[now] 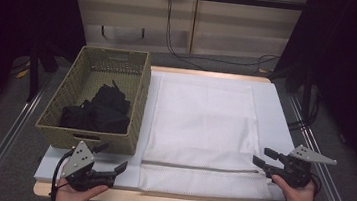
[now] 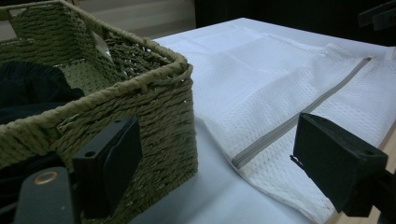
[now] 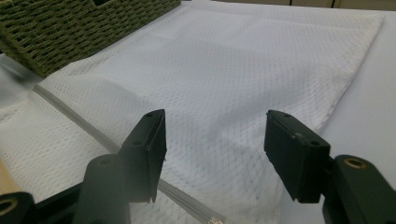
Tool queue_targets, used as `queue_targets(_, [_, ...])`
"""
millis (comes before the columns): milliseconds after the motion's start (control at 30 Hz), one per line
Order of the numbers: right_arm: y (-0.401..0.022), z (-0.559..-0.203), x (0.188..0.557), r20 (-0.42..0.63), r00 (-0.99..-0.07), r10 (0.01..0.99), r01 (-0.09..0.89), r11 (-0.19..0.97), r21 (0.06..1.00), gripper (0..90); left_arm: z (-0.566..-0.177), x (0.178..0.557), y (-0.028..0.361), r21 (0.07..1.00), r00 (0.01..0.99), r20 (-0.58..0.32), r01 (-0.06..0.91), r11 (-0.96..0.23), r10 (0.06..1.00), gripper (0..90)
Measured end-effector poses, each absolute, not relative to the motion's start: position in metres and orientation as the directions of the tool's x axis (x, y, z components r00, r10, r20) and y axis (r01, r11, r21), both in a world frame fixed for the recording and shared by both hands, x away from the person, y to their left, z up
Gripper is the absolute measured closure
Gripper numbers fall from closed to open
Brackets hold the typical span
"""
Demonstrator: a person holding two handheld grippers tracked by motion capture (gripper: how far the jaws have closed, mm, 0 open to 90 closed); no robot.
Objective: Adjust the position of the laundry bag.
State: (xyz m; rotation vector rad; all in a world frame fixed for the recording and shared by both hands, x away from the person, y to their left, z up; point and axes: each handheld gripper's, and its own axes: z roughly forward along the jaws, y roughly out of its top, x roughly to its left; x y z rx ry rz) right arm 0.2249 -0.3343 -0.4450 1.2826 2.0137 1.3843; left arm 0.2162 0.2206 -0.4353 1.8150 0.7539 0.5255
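A white mesh laundry bag [image 1: 203, 128] lies flat on the table, its grey zipper [image 1: 199, 167] running along the near side. A woven green basket [image 1: 96, 97] at the left holds dark clothes [image 1: 100, 110]. My left gripper [image 1: 110, 157] rests open near the basket's front corner, nothing between its fingers. In the left gripper view the basket [image 2: 116, 107] stands close on the left, the bag [image 2: 289, 84] and zipper [image 2: 299, 116] lie to the right. My right gripper [image 1: 261, 157] hovers open at the bag's near right corner. The right gripper view has the bag [image 3: 243, 74] under the jaws and the zipper's end [image 3: 205, 212] just below them.
The table [image 1: 156, 198] has a wooden front edge under a white cover. Metal rails [image 1: 7, 133] run along both sides. Cables [image 1: 211, 58] trail on the floor behind the table, before a pale cabinet [image 1: 185, 16].
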Motion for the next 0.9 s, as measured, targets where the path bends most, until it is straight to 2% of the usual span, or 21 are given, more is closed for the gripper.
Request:
queue_targets(400, [-0.332,-0.448,0.230,0.202,-0.534,0.821,0.486,0.102,0.868,39.2,-0.436,0.216,0.220,0.924,0.686,0.024,0.262,-0.277,0.728,15.9])
queue_targets(900, [-0.320,-0.448,0.236,0.182,-0.551,0.814,0.505,0.152,0.850,38.1,-0.436,0.215,0.221,0.919,0.690,0.025,0.269,-0.288,0.723,18.1])
